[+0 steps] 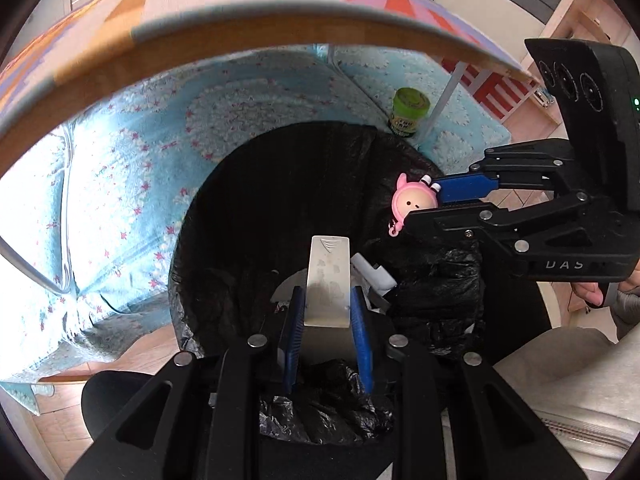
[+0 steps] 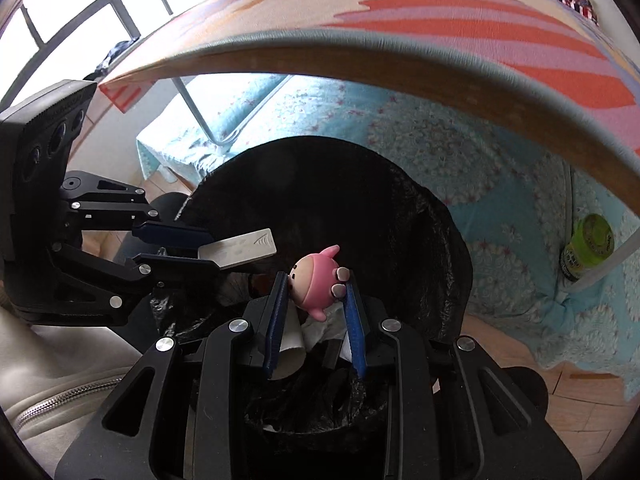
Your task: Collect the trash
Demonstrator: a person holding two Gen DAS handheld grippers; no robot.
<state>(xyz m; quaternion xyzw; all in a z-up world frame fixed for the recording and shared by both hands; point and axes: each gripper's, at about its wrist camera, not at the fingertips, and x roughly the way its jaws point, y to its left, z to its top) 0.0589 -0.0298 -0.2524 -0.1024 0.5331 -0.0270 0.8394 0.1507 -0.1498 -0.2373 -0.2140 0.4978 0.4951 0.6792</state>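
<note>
My left gripper (image 1: 326,294) is shut on a flat silver-white card (image 1: 328,280), which sticks out past its blue pads. It hangs over the mouth of a bin lined with a black bag (image 1: 280,184). In the right wrist view the same card (image 2: 244,250) juts from the left gripper (image 2: 208,252) over the bin's black bag (image 2: 360,200). My right gripper (image 2: 316,284) is shut on a small pink figurine (image 2: 316,280), also above the bin. The left wrist view shows that figurine (image 1: 412,200) at the right gripper (image 1: 432,200). White scraps (image 1: 372,272) and a paper tube (image 2: 290,344) lie inside the bag.
A table edge with a patterned cloth (image 1: 240,20) arches just above both grippers. A blue star-patterned rug (image 1: 120,200) covers the floor behind the bin. A green-lidded jar (image 1: 408,112) stands by a table leg, and the same jar (image 2: 588,248) shows at right. A person's grey sleeve (image 1: 560,380) is close by.
</note>
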